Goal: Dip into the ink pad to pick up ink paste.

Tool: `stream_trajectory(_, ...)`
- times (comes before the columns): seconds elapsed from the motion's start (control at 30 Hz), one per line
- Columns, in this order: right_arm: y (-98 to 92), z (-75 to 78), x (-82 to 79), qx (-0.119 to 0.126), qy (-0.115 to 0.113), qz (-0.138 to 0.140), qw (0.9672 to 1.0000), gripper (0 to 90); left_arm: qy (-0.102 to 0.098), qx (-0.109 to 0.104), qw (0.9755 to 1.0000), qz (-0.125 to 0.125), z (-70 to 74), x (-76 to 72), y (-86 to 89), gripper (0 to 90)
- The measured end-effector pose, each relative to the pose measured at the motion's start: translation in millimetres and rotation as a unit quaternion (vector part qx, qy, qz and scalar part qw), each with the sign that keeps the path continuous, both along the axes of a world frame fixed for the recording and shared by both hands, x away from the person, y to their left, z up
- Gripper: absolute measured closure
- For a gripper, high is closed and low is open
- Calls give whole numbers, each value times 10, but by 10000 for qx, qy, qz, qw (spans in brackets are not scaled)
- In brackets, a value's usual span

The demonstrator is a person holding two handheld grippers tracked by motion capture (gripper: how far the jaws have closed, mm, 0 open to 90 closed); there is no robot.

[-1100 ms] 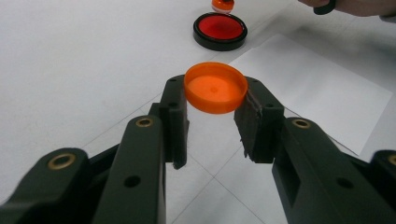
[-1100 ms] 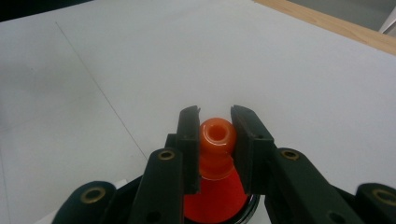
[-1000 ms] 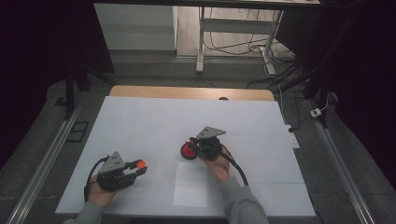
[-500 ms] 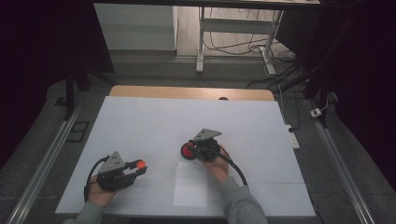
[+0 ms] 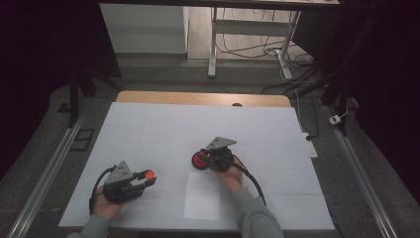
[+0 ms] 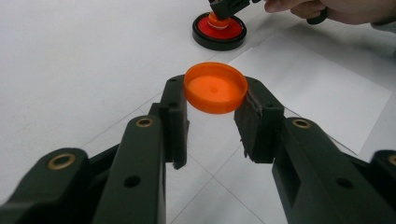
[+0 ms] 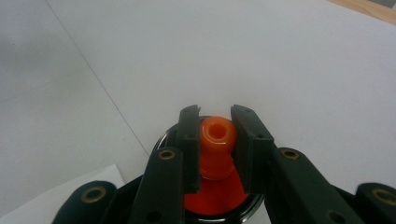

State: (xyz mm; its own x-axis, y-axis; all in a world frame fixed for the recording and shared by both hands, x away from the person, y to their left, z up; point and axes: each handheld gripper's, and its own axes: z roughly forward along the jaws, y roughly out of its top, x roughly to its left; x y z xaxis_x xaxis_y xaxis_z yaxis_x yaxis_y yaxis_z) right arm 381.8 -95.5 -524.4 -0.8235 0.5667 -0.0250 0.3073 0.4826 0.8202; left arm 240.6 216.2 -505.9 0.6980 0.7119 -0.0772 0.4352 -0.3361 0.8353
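The left claw [image 6: 212,112] is clenched on an orange cap [image 6: 215,87], pads on its rim, holding it level just above the bench [image 5: 148,134]. Over to the right, the right claw [image 7: 214,149] is clamped on the orange spout [image 7: 216,140] that rises from a red disc in a black ring [image 6: 219,31], which sits flat on the bench. It looks like the cap wants to go onto that spout, so the right claw would best shift its grip lower or let go of the top first, then the cap should come in level and centred. A white sheet of paper [image 5: 203,196] lies near the front edge. The bench top is plain white with a wooden strip [image 5: 198,98] at the far side. Beyond it, a dim room, cables on the floor [image 5: 247,49].
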Motion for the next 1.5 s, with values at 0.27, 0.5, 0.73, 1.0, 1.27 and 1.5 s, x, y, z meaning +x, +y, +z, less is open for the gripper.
stream_trajectory(0.27,3,-2,-5,-37,-39,12,10000,727,-11,4,10000,-1,3,-1,2,651)
stream_trajectory(0.5,9,0,-14,-78,-45,-6,10000,727,-15,4,10000,8,5,1,8,651)
stream_trajectory(0.73,3,-11,-14,-5,-30,-37,10000,727,-10,-13,10000,26,5,4,14,651)
stream_trajectory(1.0,-2,23,9,35,31,3,10000,722,-20,-5,10000,48,1,13,13,650)
stream_trajectory(1.27,-44,163,-54,200,-202,57,9996,722,-40,-33,10000,82,9,7,34,650)
stream_trajectory(1.5,-114,245,-62,515,-136,22,9986,723,-27,-21,10000,80,2,14,34,651)
